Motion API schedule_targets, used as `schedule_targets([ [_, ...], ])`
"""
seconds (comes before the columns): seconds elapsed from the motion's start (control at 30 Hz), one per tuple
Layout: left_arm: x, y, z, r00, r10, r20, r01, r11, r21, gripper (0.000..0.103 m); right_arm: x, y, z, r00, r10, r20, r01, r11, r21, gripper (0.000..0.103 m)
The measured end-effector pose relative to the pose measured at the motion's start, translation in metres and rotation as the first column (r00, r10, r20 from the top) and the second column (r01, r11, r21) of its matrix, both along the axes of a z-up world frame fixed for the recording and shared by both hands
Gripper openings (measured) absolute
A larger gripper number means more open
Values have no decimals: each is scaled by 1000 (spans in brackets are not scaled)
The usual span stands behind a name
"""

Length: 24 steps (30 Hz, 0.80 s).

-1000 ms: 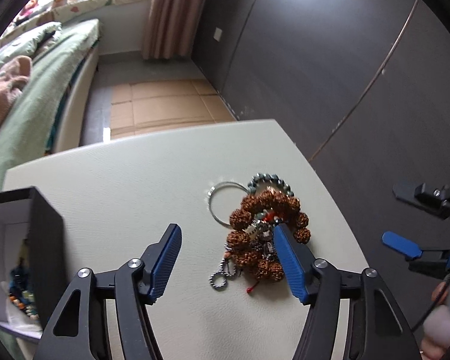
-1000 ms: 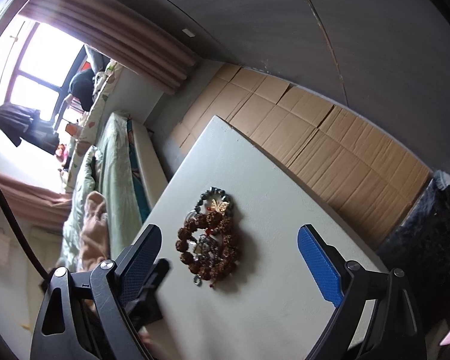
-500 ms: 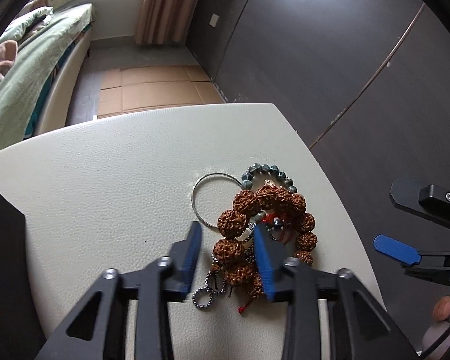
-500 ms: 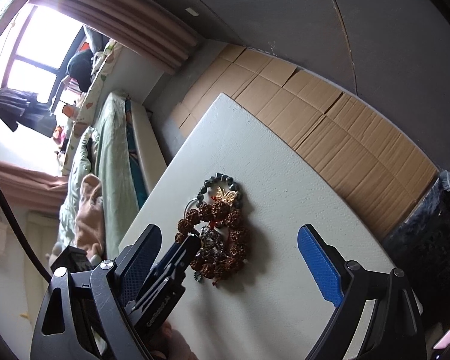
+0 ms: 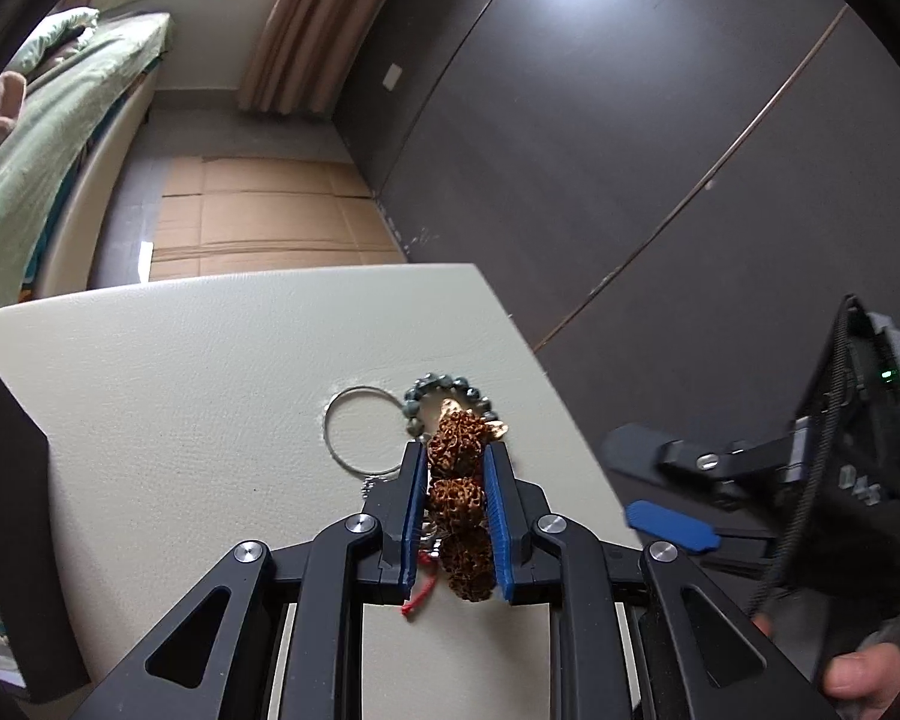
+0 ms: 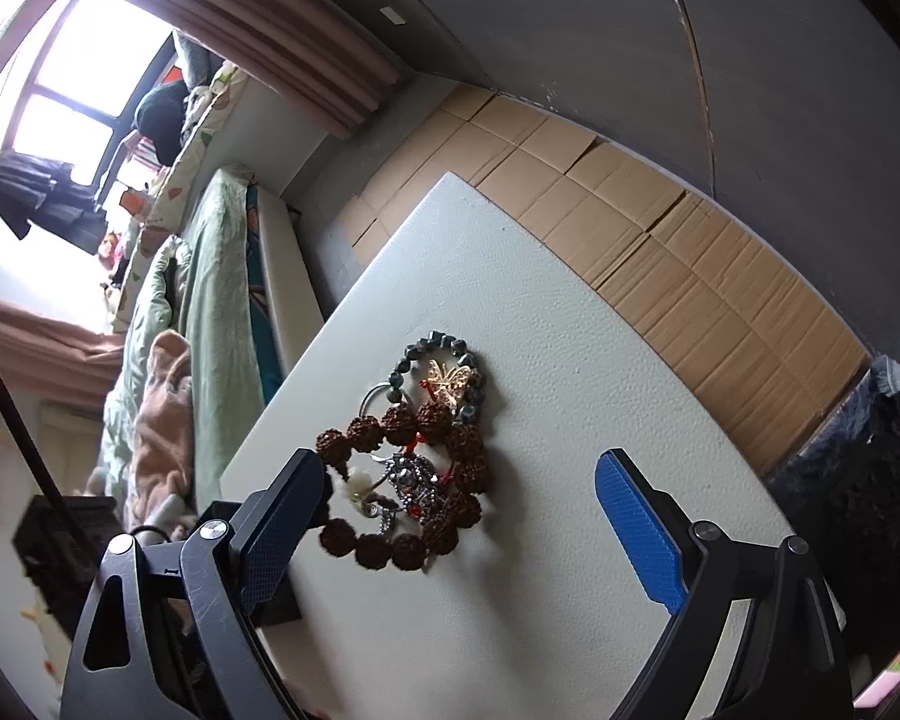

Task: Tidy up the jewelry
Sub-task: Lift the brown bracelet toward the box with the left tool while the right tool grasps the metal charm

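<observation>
Rudraksha bead bracelet (image 5: 457, 504) clamped in my left hand-held gripper (image 5: 453, 465), right hand-held gripper (image 6: 468, 531) apart and idle; remaining tangled jewelry (image 6: 432, 414) on desk (image 5: 180, 390) unsorted.

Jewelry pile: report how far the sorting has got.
Done: some beads already lie in the black box. In hand: the left tool is shut on the brown bead bracelet. Left: the green bead bracelet, silver ring and butterfly charm remain on the table; the right tool is open.
</observation>
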State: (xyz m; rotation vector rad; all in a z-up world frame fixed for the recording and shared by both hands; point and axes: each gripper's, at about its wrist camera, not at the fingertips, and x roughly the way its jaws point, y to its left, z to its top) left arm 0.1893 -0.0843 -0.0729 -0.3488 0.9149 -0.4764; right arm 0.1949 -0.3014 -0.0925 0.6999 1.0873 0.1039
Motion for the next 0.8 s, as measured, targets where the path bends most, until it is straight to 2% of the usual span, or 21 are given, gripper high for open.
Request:
schedule_targets([
  [0.2, -9, 15, 23, 1000, 6, 29, -3, 997, -83, 20, -3, 8, 3, 999, 30, 24, -29, 999, -26, 91],
  [0.5, -26, 50, 45, 996, 60, 68, -54, 995, -87, 20, -5, 25, 7, 995, 91, 44, -86, 991, -98, 82],
  [0.6, -27, 61, 45, 994, 90, 63, -84, 993, -82, 20, -3, 36, 6, 990, 134, 49, -128, 985, -113, 73],
  [0.8, -28, 79, 41, 988, 142, 52, -140, 989, -54, 20, 4, 61, -3, 973, 227, 42, -220, 968, -120, 47],
])
